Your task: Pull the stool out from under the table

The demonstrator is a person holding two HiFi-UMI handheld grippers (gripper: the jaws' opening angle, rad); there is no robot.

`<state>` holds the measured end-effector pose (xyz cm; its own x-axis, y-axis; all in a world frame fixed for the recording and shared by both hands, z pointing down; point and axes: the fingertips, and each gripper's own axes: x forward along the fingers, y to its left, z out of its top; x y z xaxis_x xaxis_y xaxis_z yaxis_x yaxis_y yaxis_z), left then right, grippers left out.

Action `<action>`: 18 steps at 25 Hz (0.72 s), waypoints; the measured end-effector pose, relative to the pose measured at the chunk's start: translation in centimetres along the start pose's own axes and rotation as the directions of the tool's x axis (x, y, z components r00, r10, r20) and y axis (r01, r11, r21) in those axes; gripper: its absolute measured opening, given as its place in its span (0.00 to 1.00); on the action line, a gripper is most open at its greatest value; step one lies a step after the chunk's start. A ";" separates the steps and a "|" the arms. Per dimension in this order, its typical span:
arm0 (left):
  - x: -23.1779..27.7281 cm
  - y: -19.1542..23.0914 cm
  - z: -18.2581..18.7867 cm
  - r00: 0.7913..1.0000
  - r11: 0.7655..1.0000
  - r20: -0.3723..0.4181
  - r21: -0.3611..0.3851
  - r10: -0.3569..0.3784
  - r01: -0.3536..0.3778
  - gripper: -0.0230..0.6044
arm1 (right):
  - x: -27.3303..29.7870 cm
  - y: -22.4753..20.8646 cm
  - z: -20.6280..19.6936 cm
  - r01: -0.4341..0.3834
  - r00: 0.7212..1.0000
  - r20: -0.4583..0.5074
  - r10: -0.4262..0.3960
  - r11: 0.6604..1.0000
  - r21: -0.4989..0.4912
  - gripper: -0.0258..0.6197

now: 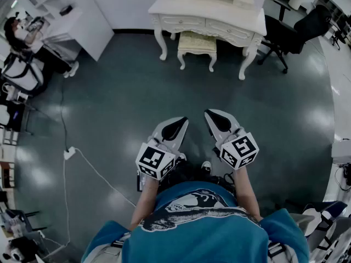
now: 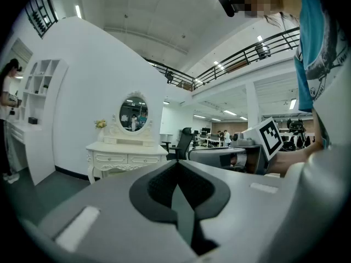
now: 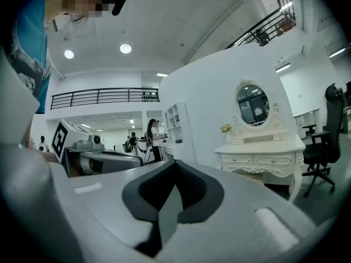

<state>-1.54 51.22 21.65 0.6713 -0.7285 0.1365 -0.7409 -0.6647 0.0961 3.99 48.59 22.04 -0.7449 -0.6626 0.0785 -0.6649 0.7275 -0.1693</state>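
Closest in, the left gripper [image 1: 180,123] and right gripper [image 1: 213,116] are held side by side above the dark floor [image 1: 109,97], each with its jaws pressed together on nothing. Well beyond them, the cushioned stool [image 1: 197,43] stands partly tucked under the front of the white table [image 1: 208,12], between its legs. A black office chair [image 1: 296,32] sits just right of the table.

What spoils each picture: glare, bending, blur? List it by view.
Head view: wide-angle bending curves the dark grey glossy floor, glare patches at right; the white carved dressing table and cream cushioned stool look sharp. Left gripper view: black corners, the shut left gripper soft up close. Right gripper view: same corners, round ceiling lights flare, shut right gripper soft.
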 end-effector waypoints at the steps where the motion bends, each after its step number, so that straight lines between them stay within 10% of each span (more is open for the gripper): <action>1: -0.1 0.2 -0.1 1.000 1.000 -0.004 0.005 0.001 -0.001 0.05 | 0.2 0.0 -0.1 0.000 1.000 0.000 0.000 1.000 0.001 0.04; 18: -0.4 5.7 0.6 1.000 1.000 0.003 0.019 -0.023 0.023 0.05 | 5.6 0.7 0.0 0.019 1.000 -0.012 -0.019 1.000 0.012 0.08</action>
<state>-6.03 47.64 21.51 0.6883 -0.7135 0.1312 -0.7247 -0.6844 0.0800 -0.61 45.41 22.35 -0.7330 -0.6738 0.0936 -0.6781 0.7128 -0.1793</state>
